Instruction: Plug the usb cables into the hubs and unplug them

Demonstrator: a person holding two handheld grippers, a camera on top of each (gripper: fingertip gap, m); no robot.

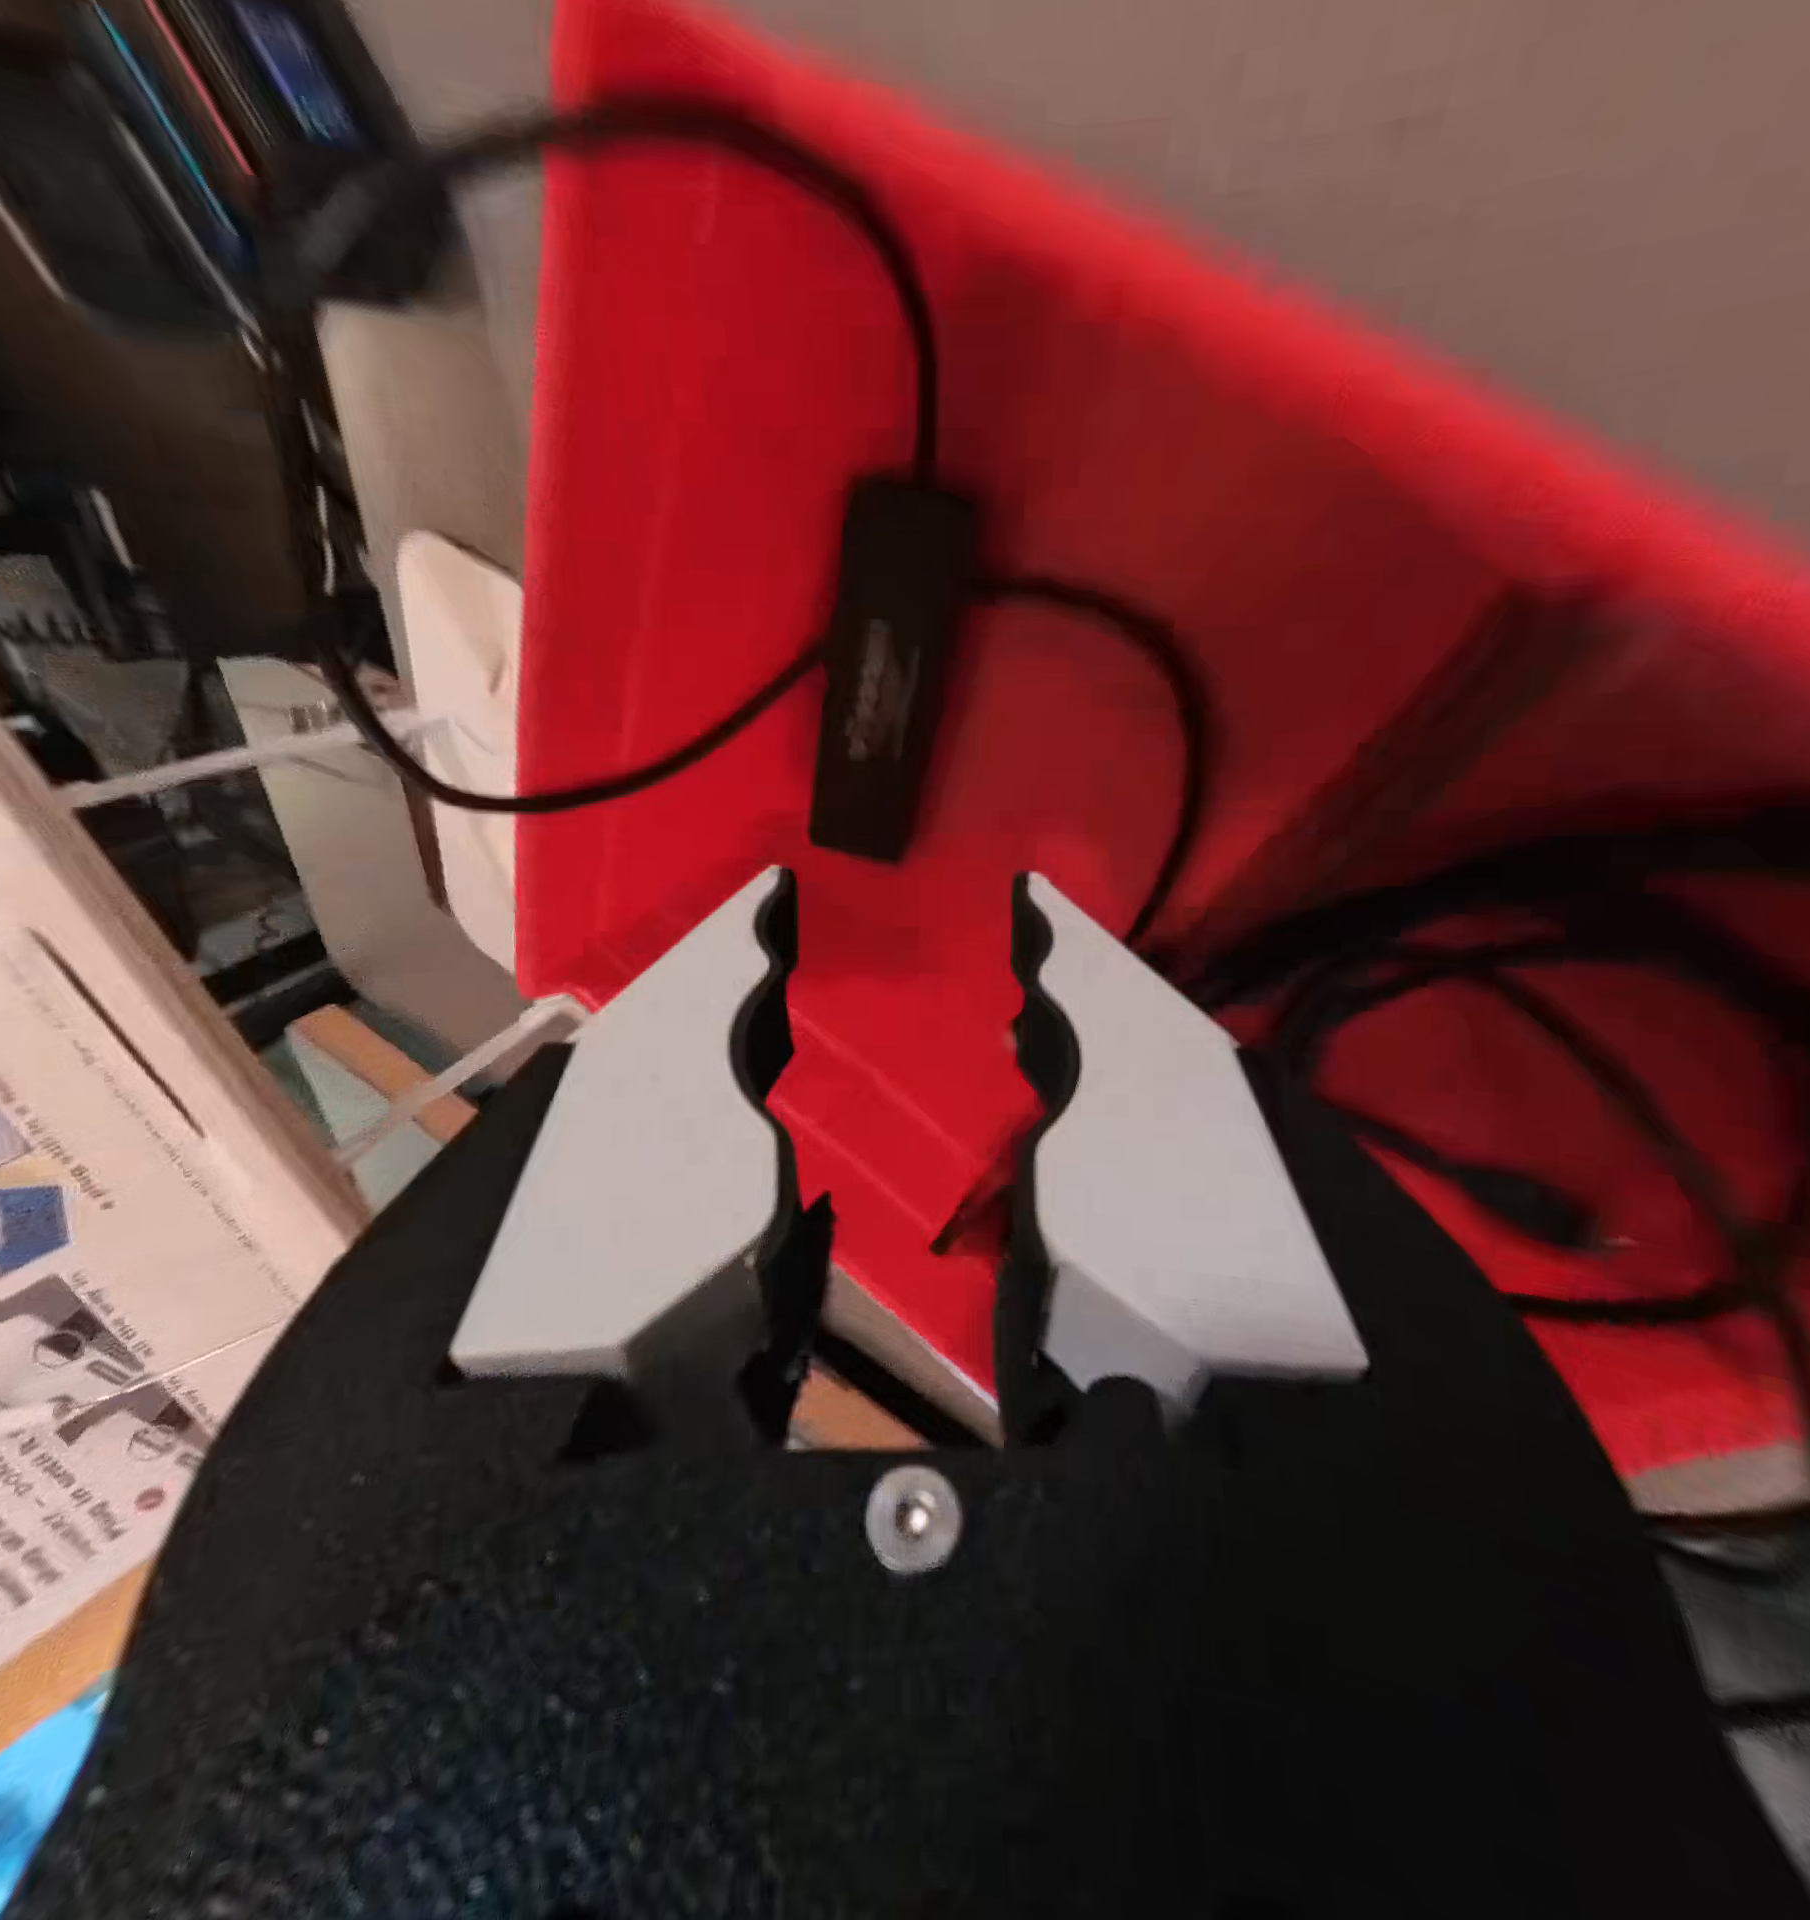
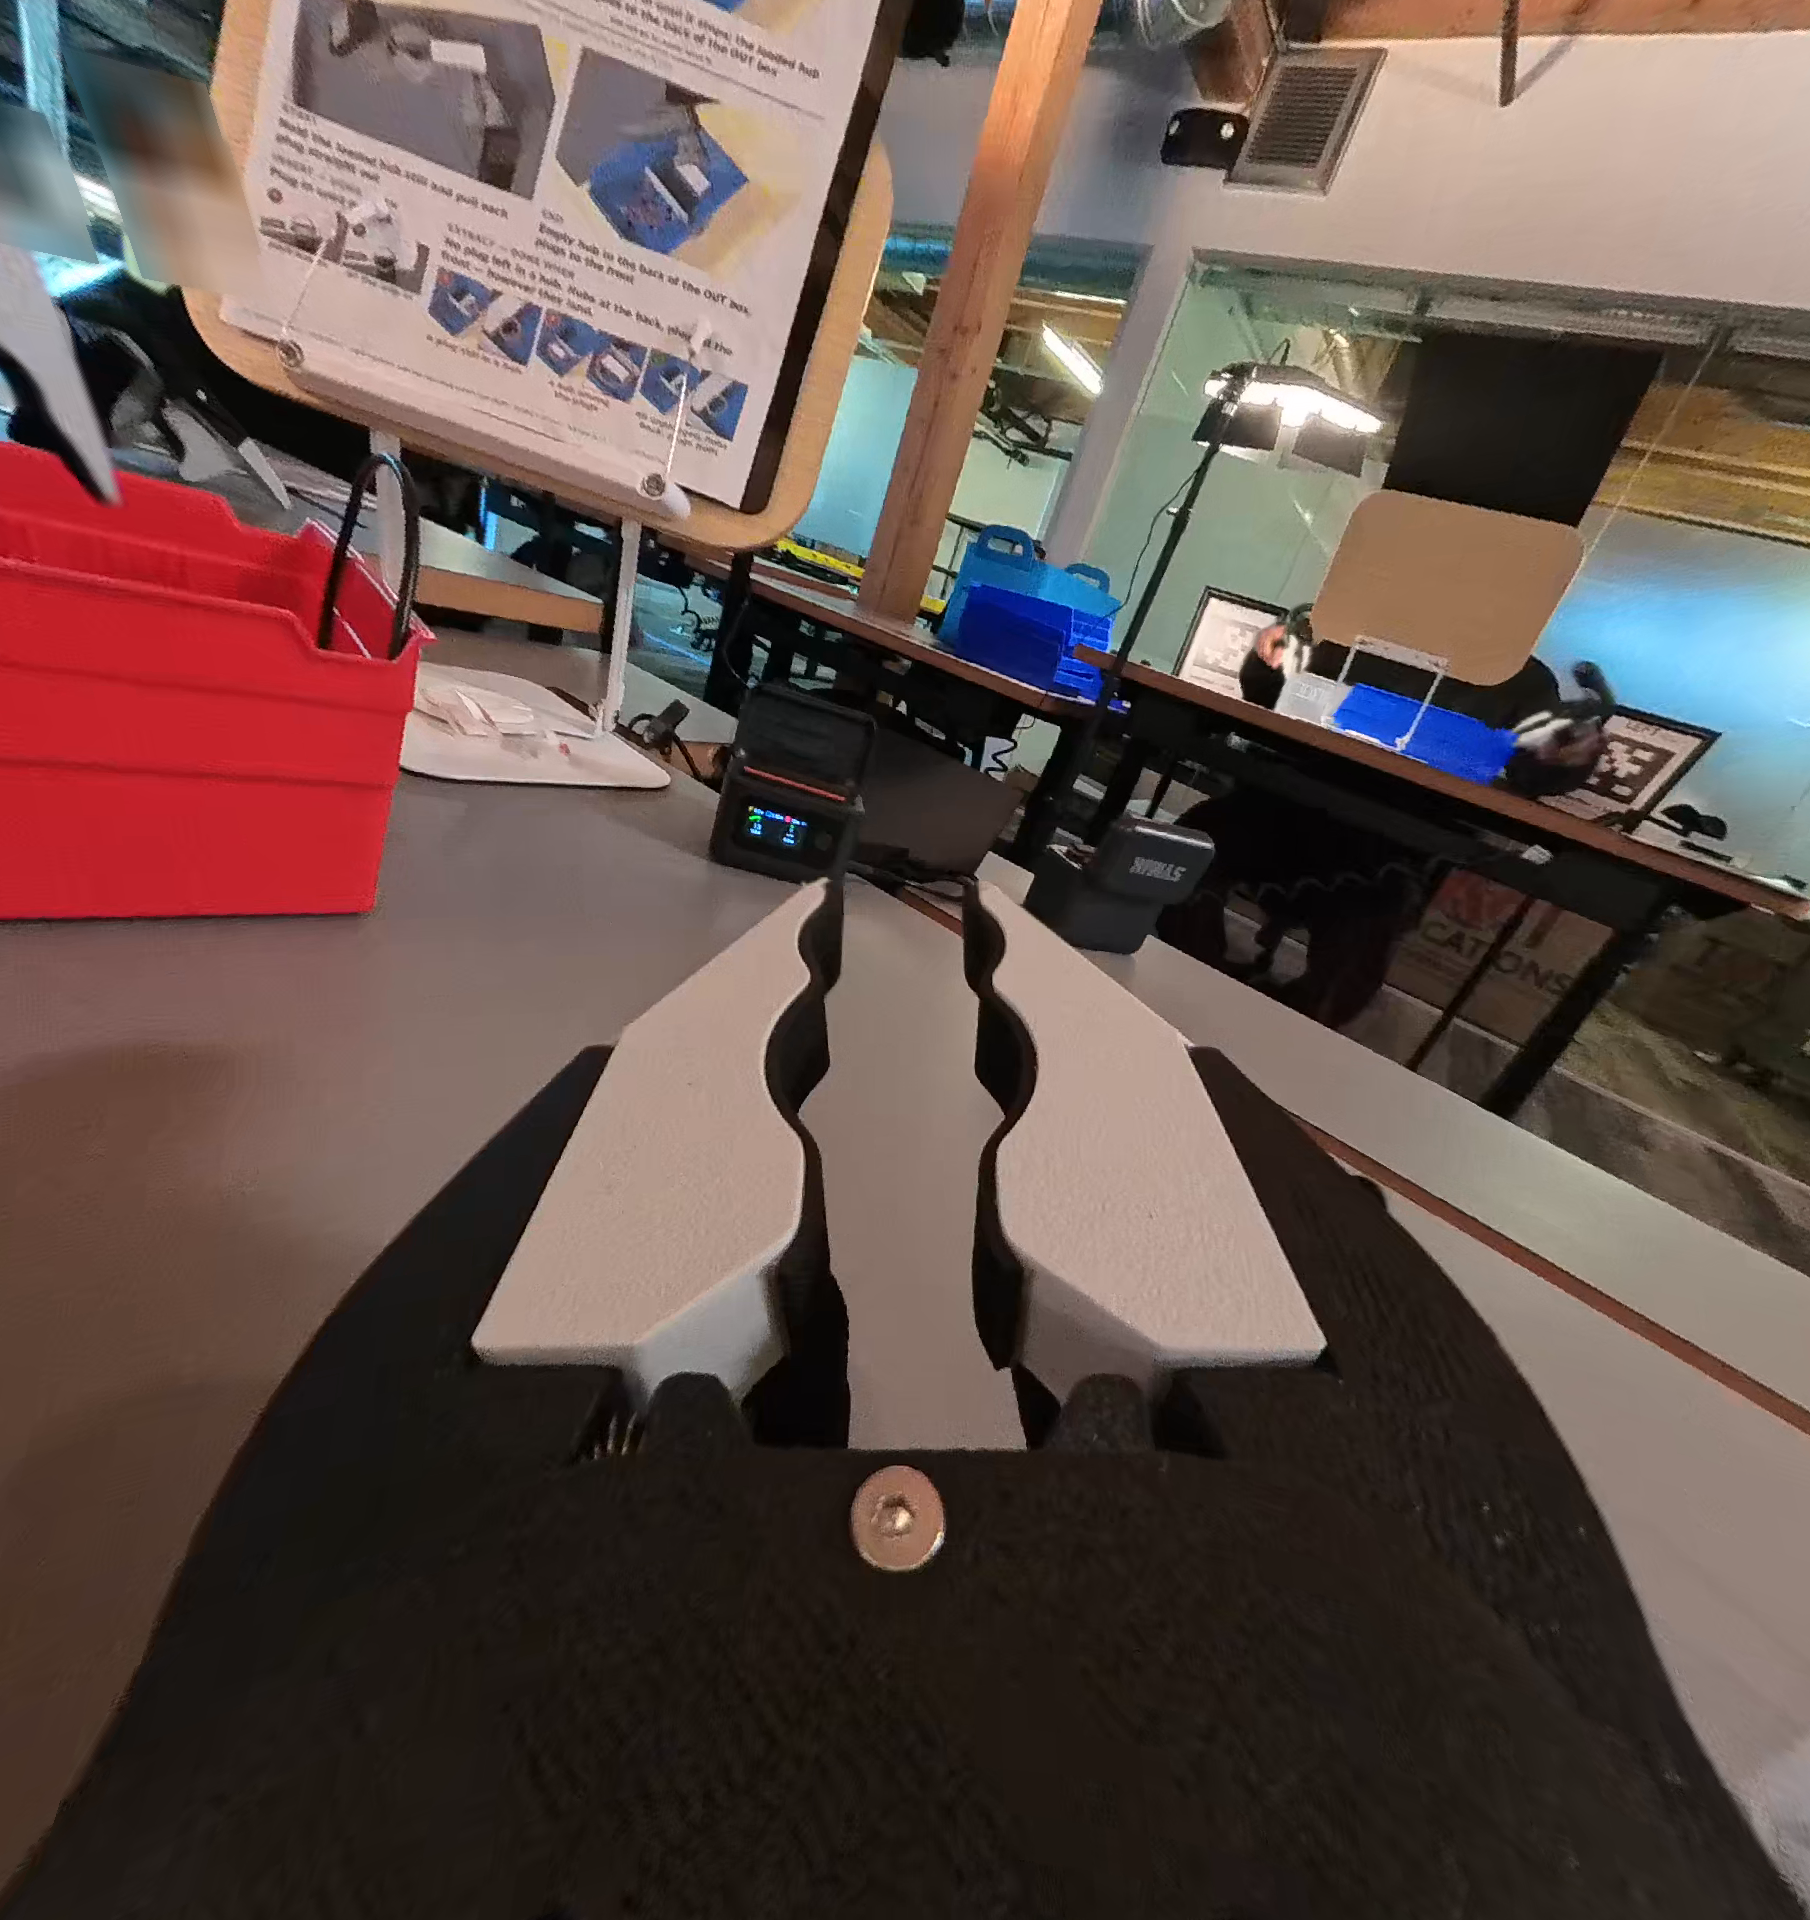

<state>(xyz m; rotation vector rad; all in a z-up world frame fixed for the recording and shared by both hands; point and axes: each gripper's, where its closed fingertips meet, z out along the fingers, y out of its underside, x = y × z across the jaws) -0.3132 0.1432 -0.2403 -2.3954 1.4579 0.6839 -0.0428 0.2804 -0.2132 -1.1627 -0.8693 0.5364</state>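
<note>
Early stage of the task, as judged from both views. The left gripper (image 1: 903,894), with pale grey scalloped fingers on a black textured body, hangs above the red moulded-plastic bin (image 1: 1244,499); its jaws stand apart with nothing between them. Just ahead of the fingertips the slim black rectangular USB hub (image 1: 888,665), smooth and hard-cased, lies against the bin's inner surface, its own thin black lead (image 1: 880,239) arching over the bin's edge. A loose tangle of thin black USB cables (image 1: 1566,1091) lies to the right in the bin, well apart from the hub. Motion blur hides the ports, so whether any plug is seated cannot be told; no cable is held, and plugging and unplugging both appear to remain.

The right gripper (image 2: 901,904), of the same build, rests low over the smooth matte grey tabletop (image 2: 205,1091), its jaws likewise apart and empty. The red bin (image 2: 153,748), stepped at its rim, stands to the left, a black cable loop (image 2: 371,551) rising from it. A printed instruction sheet on a rounded wooden board (image 2: 527,239) stands behind.
</note>
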